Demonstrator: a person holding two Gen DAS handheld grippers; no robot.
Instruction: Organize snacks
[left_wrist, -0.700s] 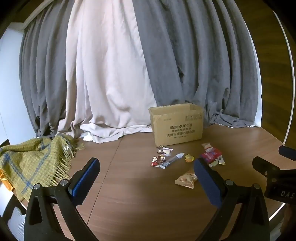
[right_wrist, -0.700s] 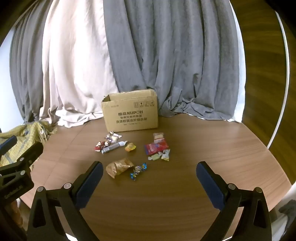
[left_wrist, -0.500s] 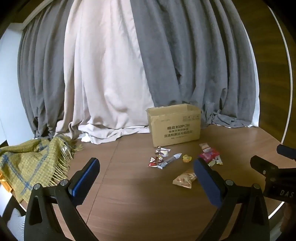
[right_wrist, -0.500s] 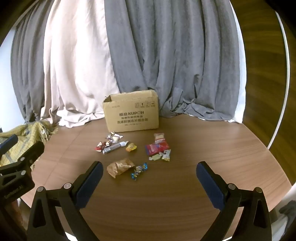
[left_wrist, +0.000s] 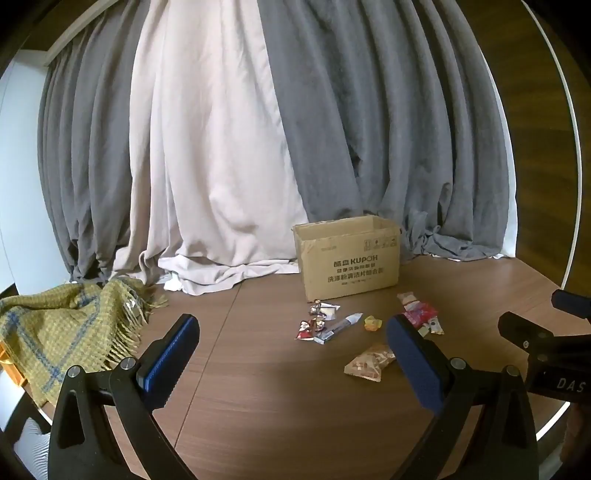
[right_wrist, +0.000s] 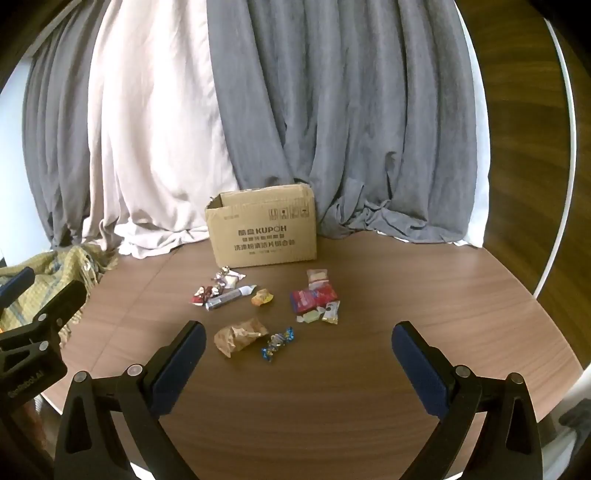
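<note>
An open cardboard box (right_wrist: 262, 229) (left_wrist: 349, 256) stands at the back of the round wooden table (right_wrist: 369, 406). In front of it lie several loose snacks: a red packet (right_wrist: 314, 298) (left_wrist: 419, 314), a grey stick pack (right_wrist: 229, 297) (left_wrist: 338, 328), a yellow candy (right_wrist: 262, 297) (left_wrist: 373, 323), a brown crinkled bag (right_wrist: 240, 336) (left_wrist: 369, 363) and a blue-wrapped candy (right_wrist: 277, 343). My right gripper (right_wrist: 297, 334) hovers open short of the snacks, nothing between its fingers. My left gripper (left_wrist: 290, 325) is open and empty too, further left.
A yellow checked blanket (left_wrist: 59, 332) hangs over the table's left edge. Grey and cream curtains (right_wrist: 258, 110) pool behind the box. The table edge curves close on the right (right_wrist: 554, 365). Each gripper shows at the side of the other's view.
Both views have shifted slightly; the box and snacks sit a little lower and closer in the frames. Both grippers stay open and nothing on the table has moved.
</note>
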